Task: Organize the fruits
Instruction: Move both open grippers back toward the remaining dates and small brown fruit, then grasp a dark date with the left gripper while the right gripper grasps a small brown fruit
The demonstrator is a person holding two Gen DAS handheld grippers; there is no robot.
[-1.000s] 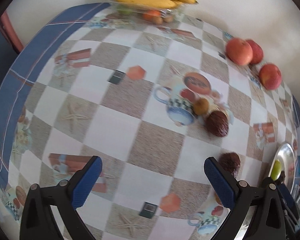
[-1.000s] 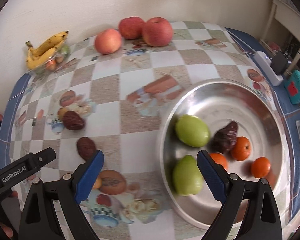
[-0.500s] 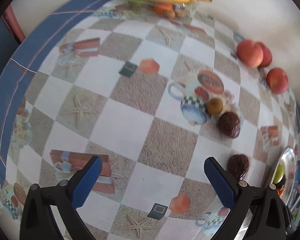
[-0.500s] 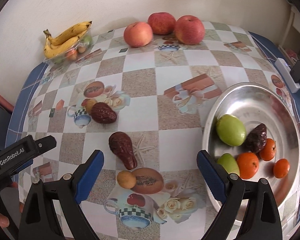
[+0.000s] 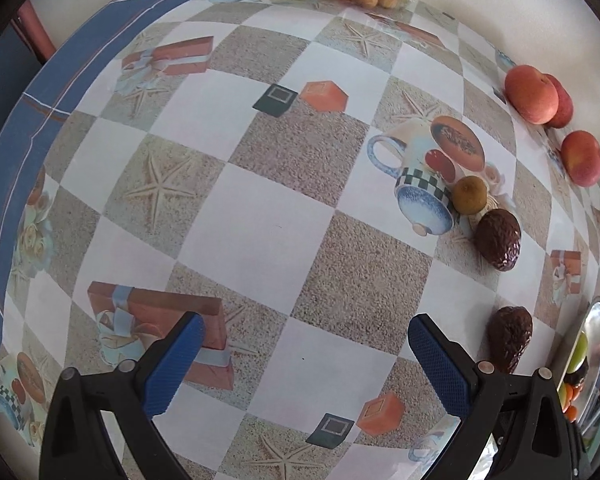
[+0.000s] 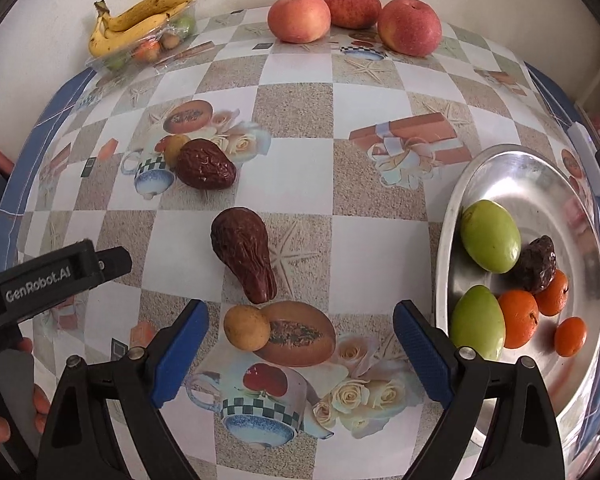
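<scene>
In the right wrist view, my right gripper (image 6: 300, 344) is open and empty, low over the table. A small tan round fruit (image 6: 247, 327) lies between its fingers, and a dark brown wrinkled fruit (image 6: 246, 258) lies just beyond. A second brown fruit (image 6: 205, 169) with another tan fruit (image 6: 175, 148) lies farther left. The steel bowl (image 6: 512, 176) at the right holds two green fruits (image 6: 490, 235), oranges (image 6: 518, 318) and a dark fruit. My left gripper (image 5: 302, 360) is open and empty over bare tablecloth; the brown fruits (image 5: 498, 238) lie to its right.
Three red apples (image 6: 344, 12) stand at the far edge by the wall. A clear tray with bananas (image 6: 140, 20) stands at the far left corner. The left gripper's body (image 6: 52, 276) shows at the left of the right wrist view. The table edge runs along the left.
My right gripper has moved left, away from the bowl, and now has the tan fruit between its fingers. My left gripper has moved lower and closer to the tablecloth.
</scene>
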